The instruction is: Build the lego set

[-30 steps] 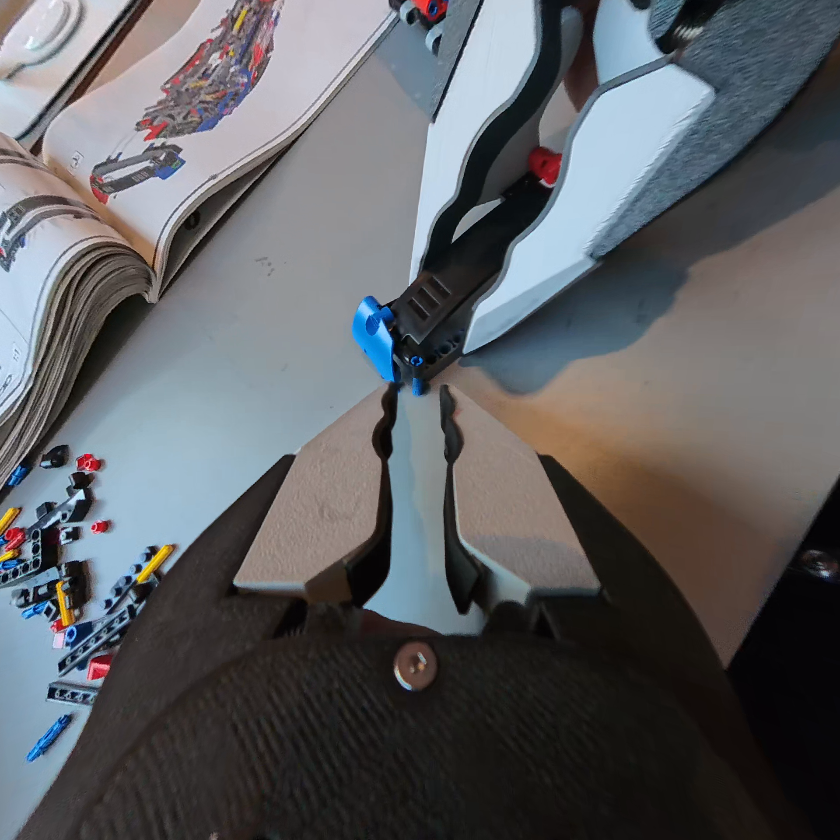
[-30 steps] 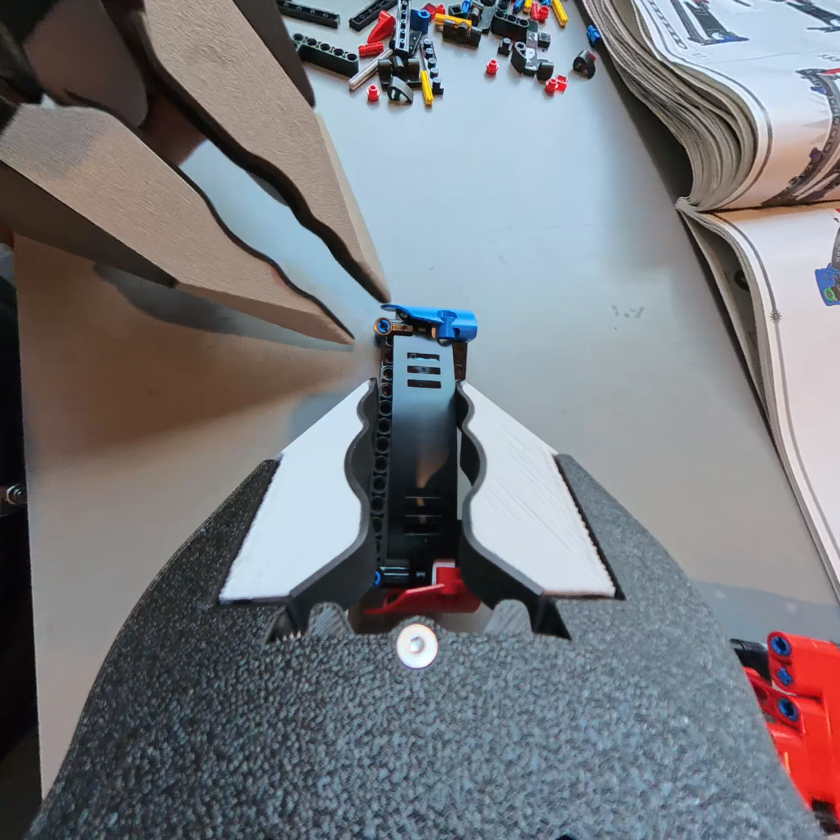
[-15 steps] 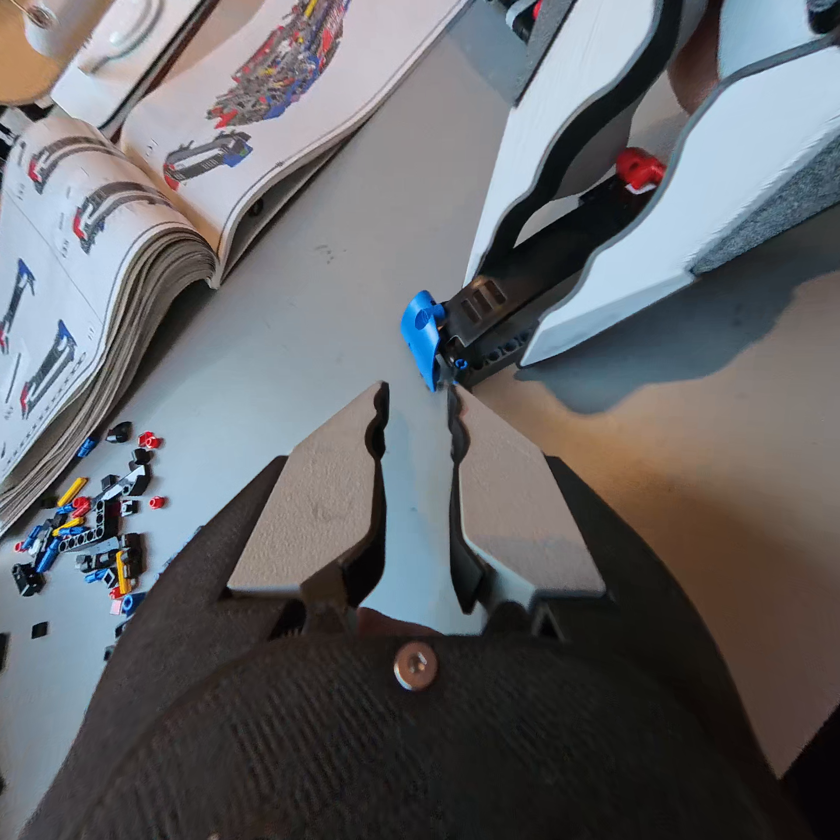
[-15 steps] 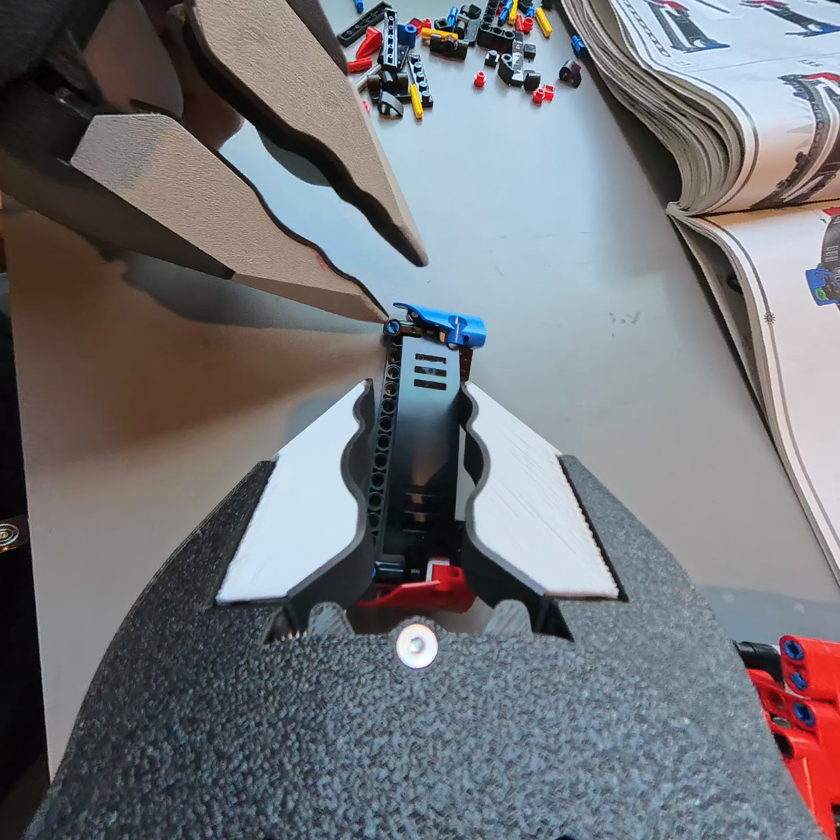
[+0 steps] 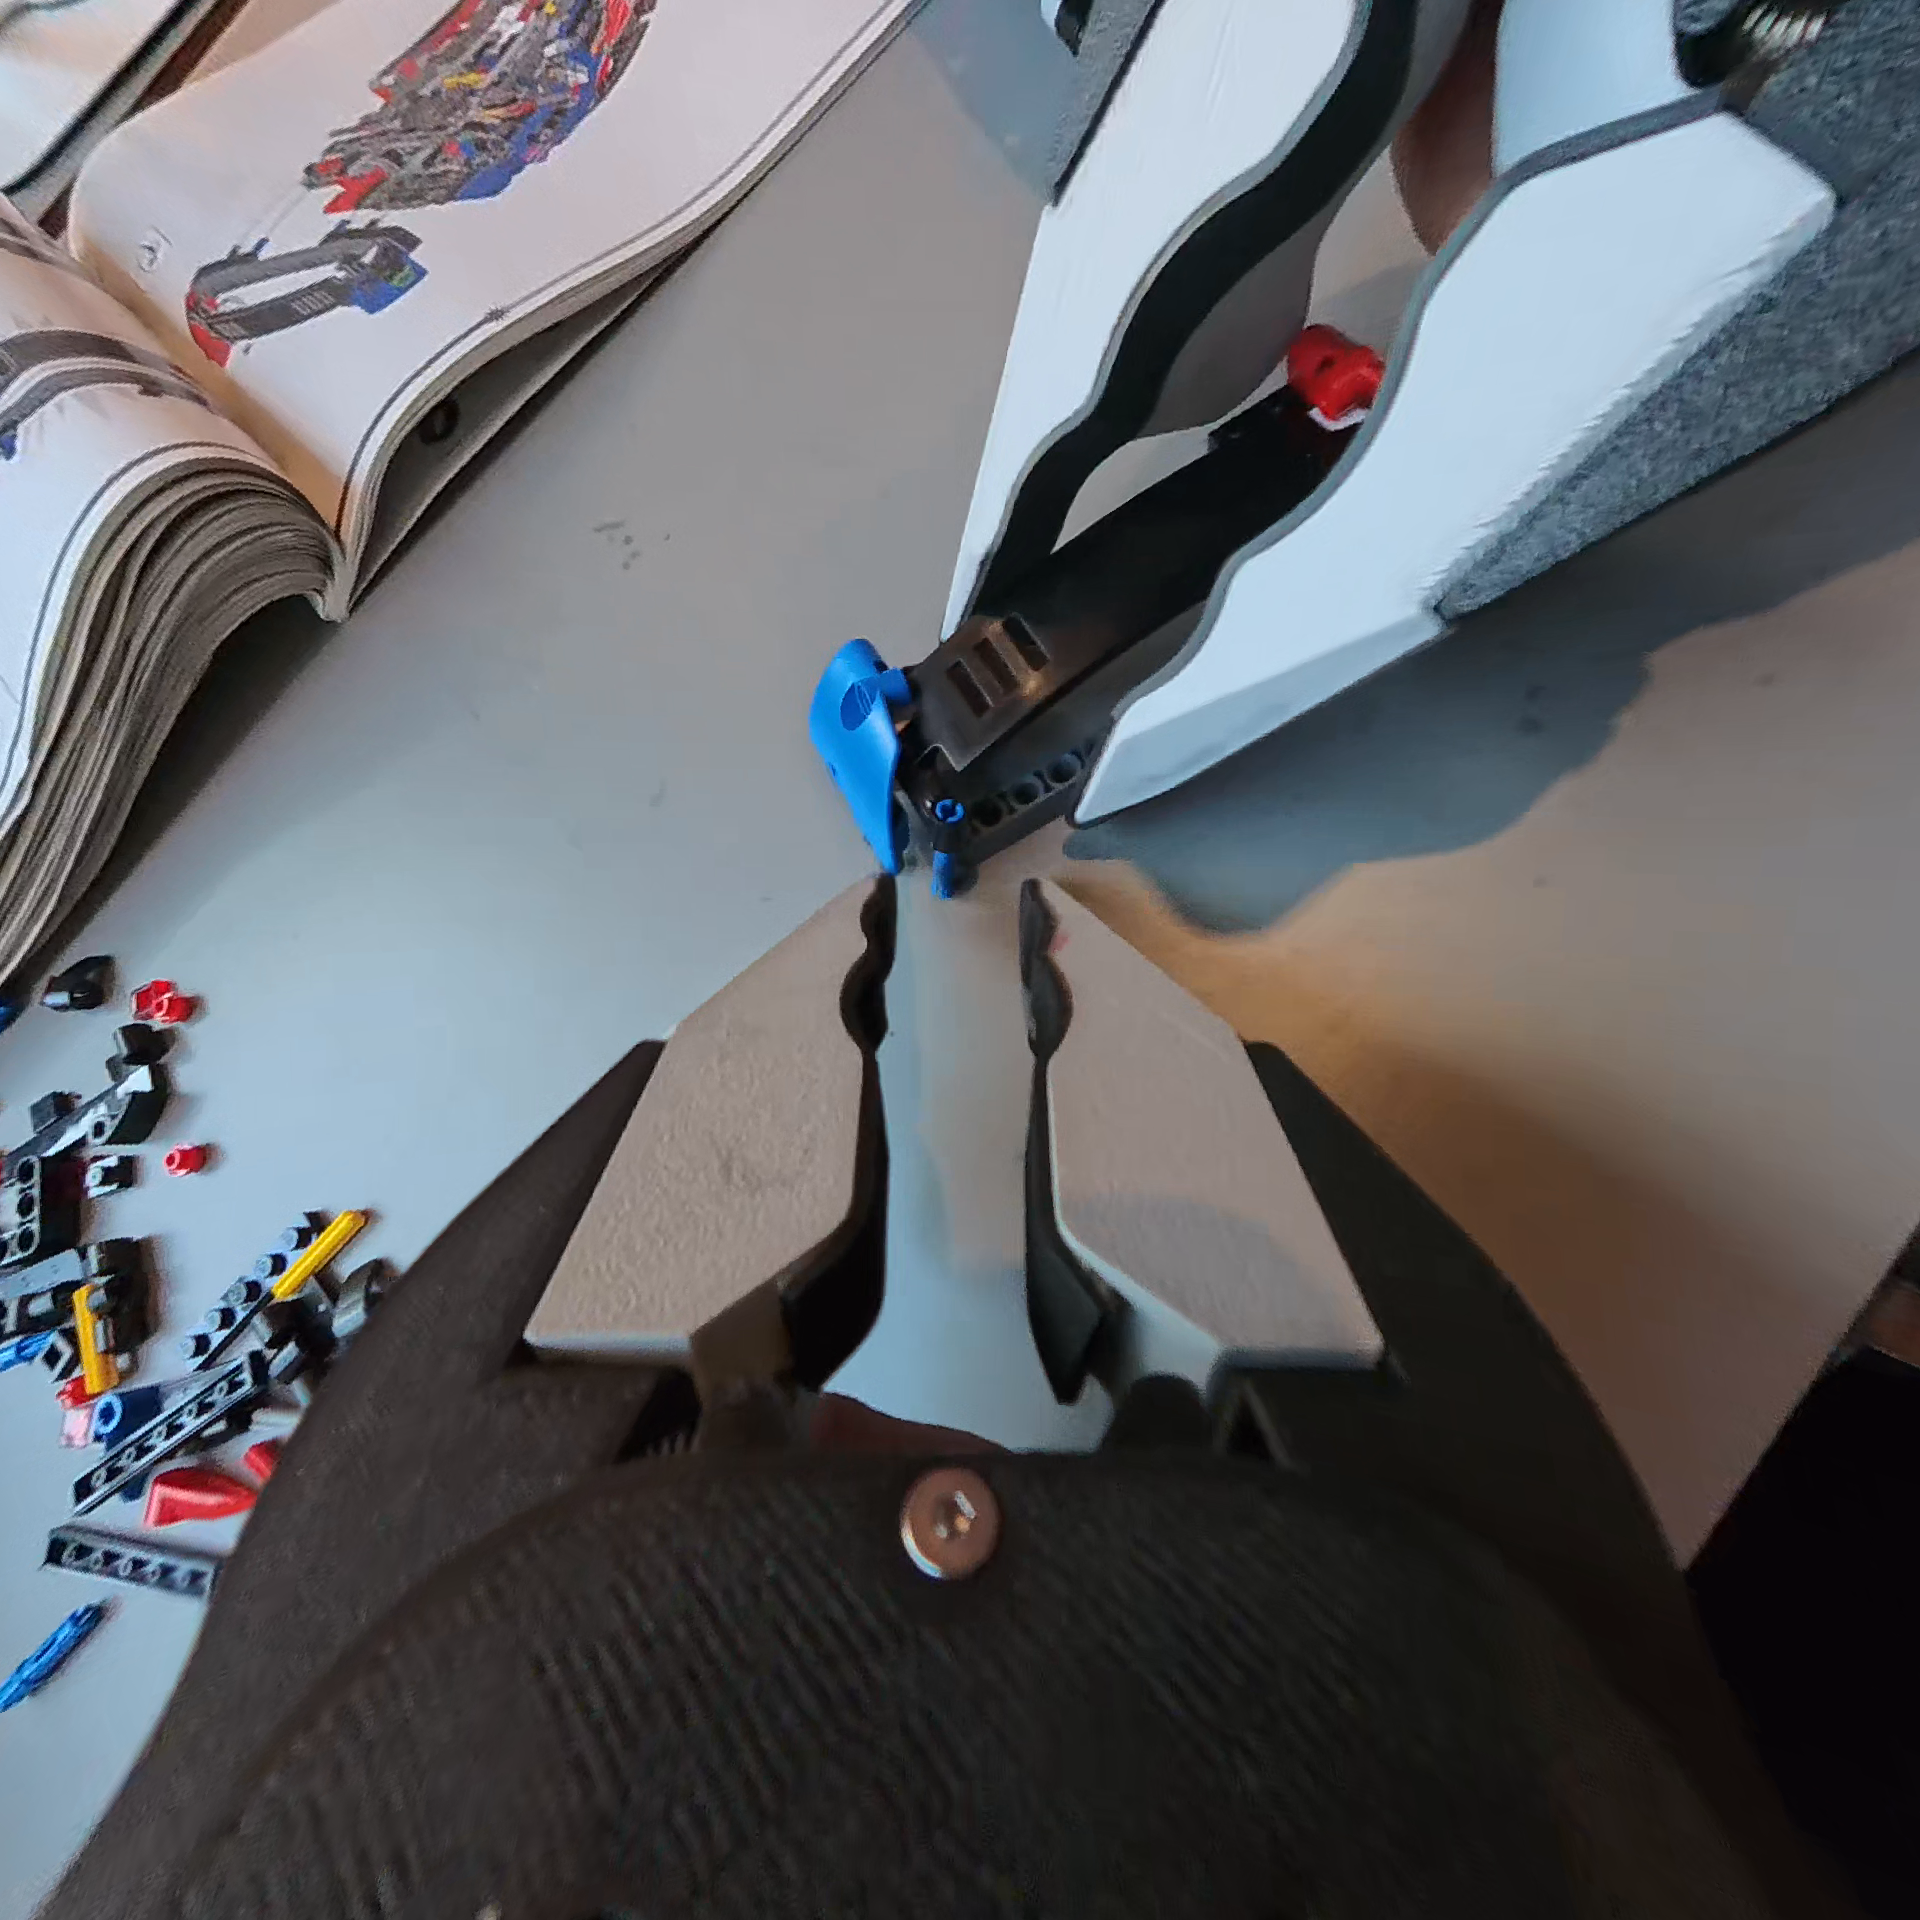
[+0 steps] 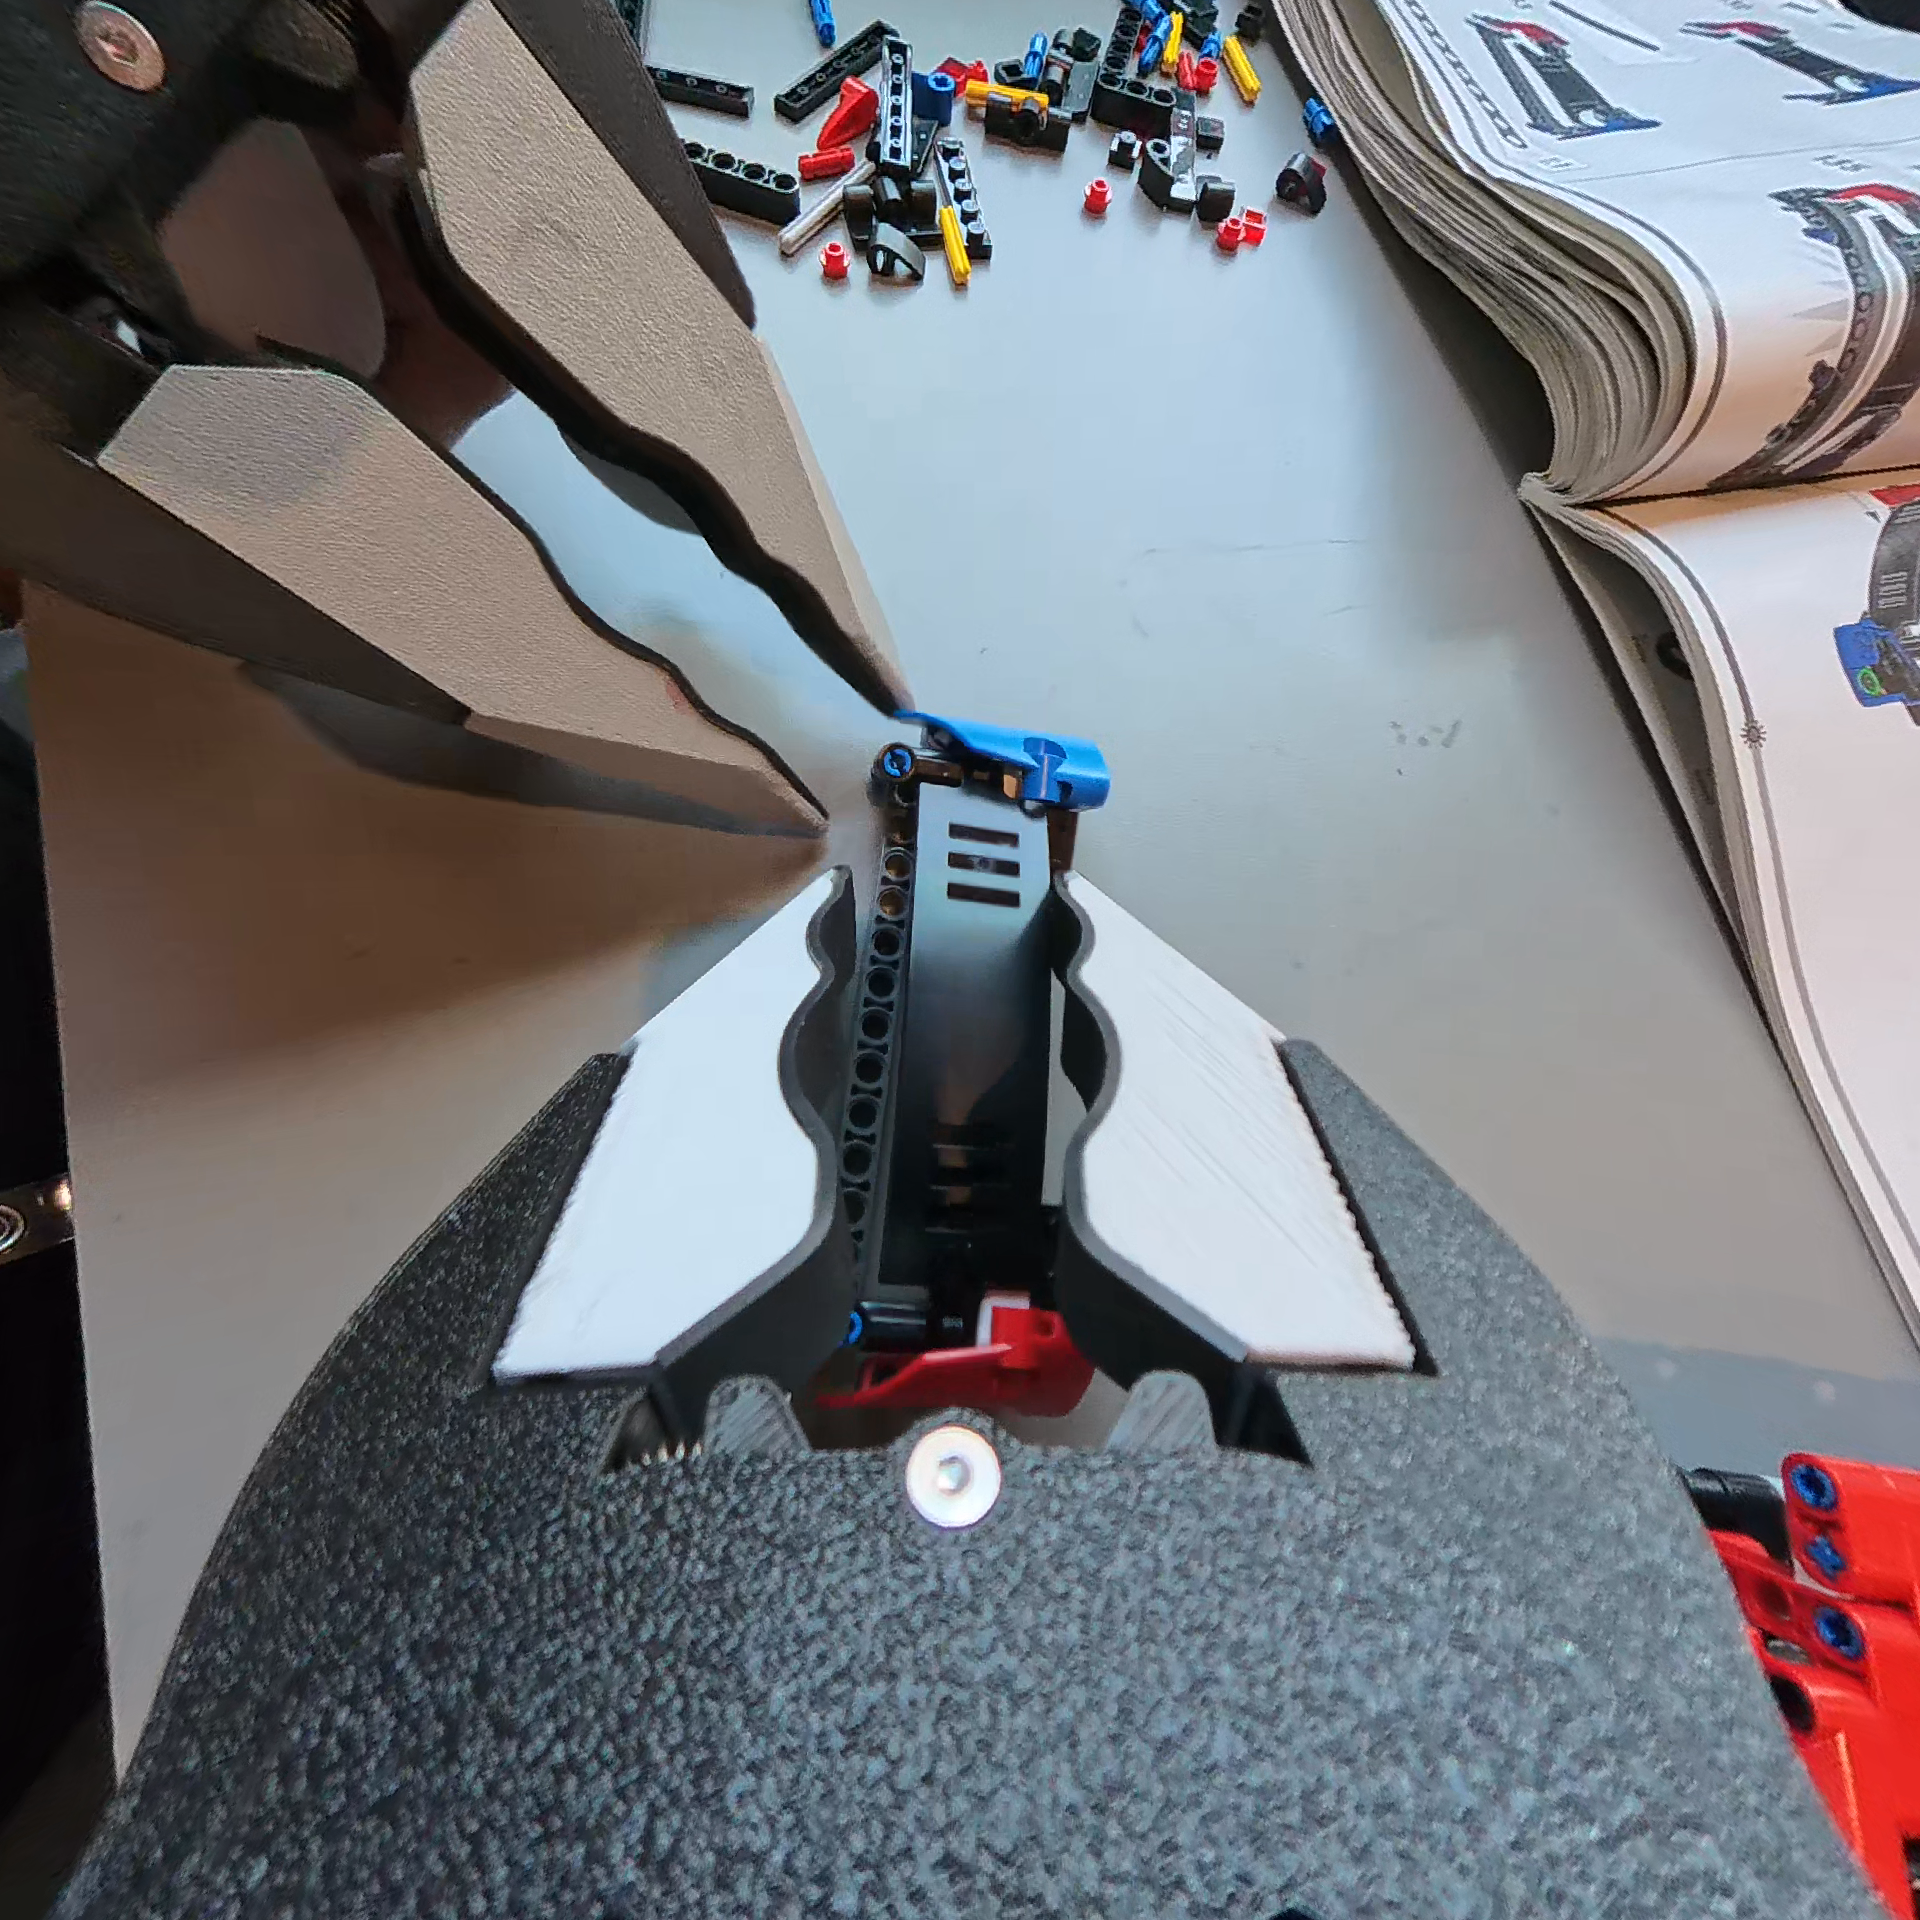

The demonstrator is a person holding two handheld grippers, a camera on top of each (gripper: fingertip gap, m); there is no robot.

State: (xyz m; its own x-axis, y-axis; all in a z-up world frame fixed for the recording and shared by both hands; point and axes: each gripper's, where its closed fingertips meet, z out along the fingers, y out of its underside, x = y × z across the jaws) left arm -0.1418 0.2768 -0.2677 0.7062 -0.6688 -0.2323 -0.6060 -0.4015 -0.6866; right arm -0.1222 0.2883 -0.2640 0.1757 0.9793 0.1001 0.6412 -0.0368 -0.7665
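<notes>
My right gripper point(image 6: 954, 883) is shut on a long black lego assembly point(image 6: 966, 1039) lying on the grey table point(image 6: 1195, 623). A blue curved piece point(image 6: 1013, 753) caps its far end and a red piece point(image 6: 997, 1361) sits at its near end. In the left wrist view the assembly point(image 5: 1029, 675), the blue piece point(image 5: 857, 748) and a small blue pin point(image 5: 943, 873) lie just past my left gripper point(image 5: 956, 894). The left gripper is open and empty. From the right wrist view it point(image 6: 862, 769) comes in from the upper left, its tips right by the blue end.
An open instruction booklet point(image 5: 260, 312) lies at the far left, also seen in the right wrist view point(image 6: 1714, 260). A pile of loose small parts point(image 5: 104, 1299) lies on the left; in the right wrist view it point(image 6: 987, 156) is at the top. A red assembly point(image 6: 1849, 1610) sits at the lower right. The grippers are tip to tip, or close to it.
My left gripper has shifted so its open tips now sit at the blue-pin corner of the assembly. The right gripper has kept its hold and barely moved.
</notes>
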